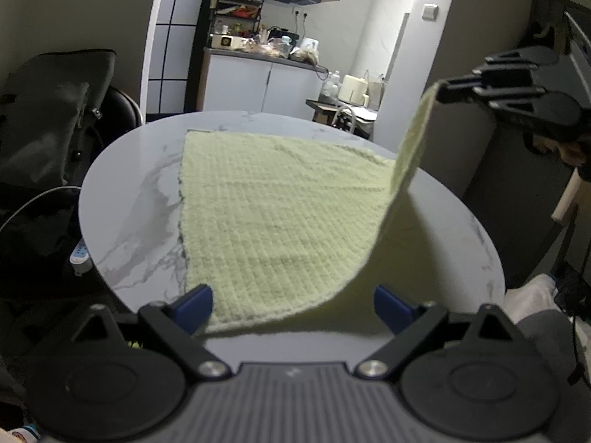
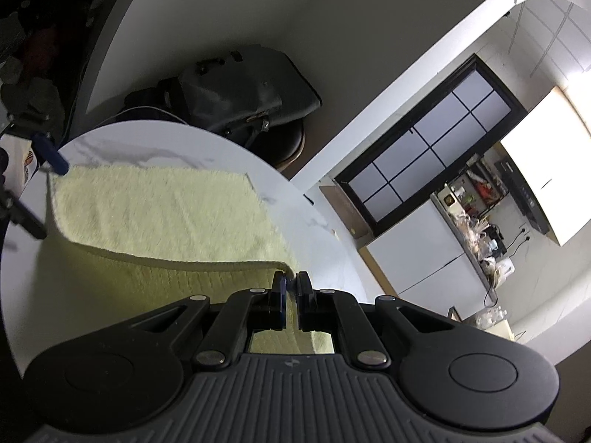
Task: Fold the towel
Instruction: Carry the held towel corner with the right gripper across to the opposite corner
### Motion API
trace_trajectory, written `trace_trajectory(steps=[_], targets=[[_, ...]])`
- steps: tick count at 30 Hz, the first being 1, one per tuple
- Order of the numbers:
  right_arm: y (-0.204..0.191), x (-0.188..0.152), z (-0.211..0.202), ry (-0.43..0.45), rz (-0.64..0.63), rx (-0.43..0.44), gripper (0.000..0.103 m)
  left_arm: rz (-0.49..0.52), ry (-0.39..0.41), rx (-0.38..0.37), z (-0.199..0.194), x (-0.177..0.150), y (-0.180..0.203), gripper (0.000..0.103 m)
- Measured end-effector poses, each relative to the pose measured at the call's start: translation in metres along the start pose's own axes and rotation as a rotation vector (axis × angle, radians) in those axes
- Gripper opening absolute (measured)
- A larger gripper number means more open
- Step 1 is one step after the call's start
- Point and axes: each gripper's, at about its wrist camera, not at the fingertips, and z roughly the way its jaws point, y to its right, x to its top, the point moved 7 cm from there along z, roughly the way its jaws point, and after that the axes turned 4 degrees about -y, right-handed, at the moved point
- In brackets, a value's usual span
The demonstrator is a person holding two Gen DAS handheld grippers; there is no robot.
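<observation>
Our towel (image 1: 280, 214) corner lifted off the worktop (image 1: 125, 199).
Our right gripper (image 2: 291, 284) pinches that corner; our left gripper (image 1: 293, 308) gapes wide.

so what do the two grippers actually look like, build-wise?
Both match. The left gripper has a black linkage with silver pivot pins, round black hubs on either side, a grey ribbed body, and blue pads on the jaws. The right gripper has the same black links, silver pins and ribbed grey body, with blue showing at the pads. No cables or readable markings visible on either.
</observation>
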Motion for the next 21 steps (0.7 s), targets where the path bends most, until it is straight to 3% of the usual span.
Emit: trace_trajectory(steps=[21], targets=[[0.001,0.082,0.061,0.045,-0.074,-0.003,0.006,-0.008,-0.014,-0.064,0.004,0.003,-0.009,0.096]])
